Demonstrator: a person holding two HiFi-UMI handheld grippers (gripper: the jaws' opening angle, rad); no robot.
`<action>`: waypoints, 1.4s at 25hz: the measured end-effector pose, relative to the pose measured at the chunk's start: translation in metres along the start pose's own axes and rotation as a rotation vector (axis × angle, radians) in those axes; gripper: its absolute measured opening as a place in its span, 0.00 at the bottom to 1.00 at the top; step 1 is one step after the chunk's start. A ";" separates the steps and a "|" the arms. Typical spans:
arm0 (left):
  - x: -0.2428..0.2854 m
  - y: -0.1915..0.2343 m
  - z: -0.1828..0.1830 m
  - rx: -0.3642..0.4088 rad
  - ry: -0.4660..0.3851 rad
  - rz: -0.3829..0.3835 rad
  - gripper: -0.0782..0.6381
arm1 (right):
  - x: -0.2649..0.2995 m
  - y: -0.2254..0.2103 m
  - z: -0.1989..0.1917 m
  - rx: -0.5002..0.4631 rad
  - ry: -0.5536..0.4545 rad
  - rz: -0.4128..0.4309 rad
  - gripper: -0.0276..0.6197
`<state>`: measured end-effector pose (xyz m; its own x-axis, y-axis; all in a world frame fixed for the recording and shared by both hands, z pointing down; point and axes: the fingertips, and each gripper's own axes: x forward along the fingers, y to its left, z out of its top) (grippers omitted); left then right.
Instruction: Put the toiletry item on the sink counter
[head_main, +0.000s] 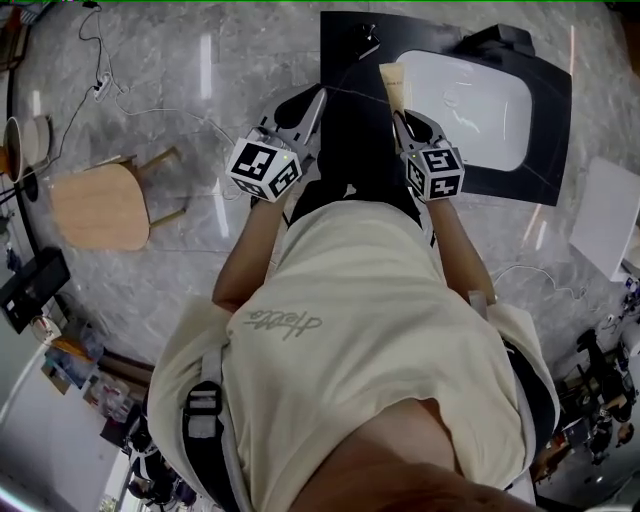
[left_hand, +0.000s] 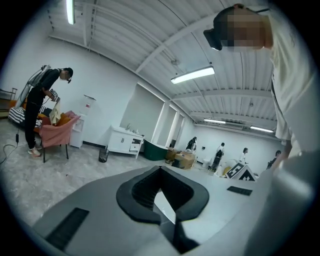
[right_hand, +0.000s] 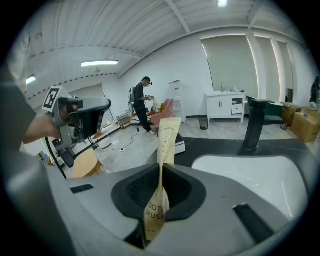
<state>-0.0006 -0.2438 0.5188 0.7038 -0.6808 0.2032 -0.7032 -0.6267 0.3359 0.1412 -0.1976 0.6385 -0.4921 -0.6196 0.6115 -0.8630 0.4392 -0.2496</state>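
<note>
The toiletry item is a slim beige paper toothbrush packet. My right gripper is shut on its lower end, and the packet stands upright between the jaws. In the head view the packet sticks out past the right gripper, over the near left part of the black sink counter beside the white basin. My left gripper hangs just left of it at the counter's left edge, jaws together and holding nothing. In the left gripper view the left gripper points out into the room.
A black faucet rises behind the basin. A small black clip lies on the counter's far left. On the marble floor are a wooden stool, cables and a white sheet. Other people stand far off.
</note>
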 end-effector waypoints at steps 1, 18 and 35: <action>0.002 0.002 -0.001 -0.004 0.003 0.005 0.11 | 0.005 -0.003 -0.002 0.005 0.014 0.002 0.08; 0.029 0.027 -0.032 -0.053 0.086 0.018 0.11 | 0.069 -0.018 -0.063 0.132 0.215 0.039 0.08; 0.013 0.054 -0.036 -0.082 0.085 0.034 0.11 | 0.086 -0.022 -0.085 0.119 0.302 -0.069 0.08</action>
<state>-0.0259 -0.2727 0.5725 0.6878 -0.6648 0.2915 -0.7188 -0.5679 0.4010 0.1272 -0.2049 0.7606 -0.3915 -0.4167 0.8204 -0.9092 0.3127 -0.2750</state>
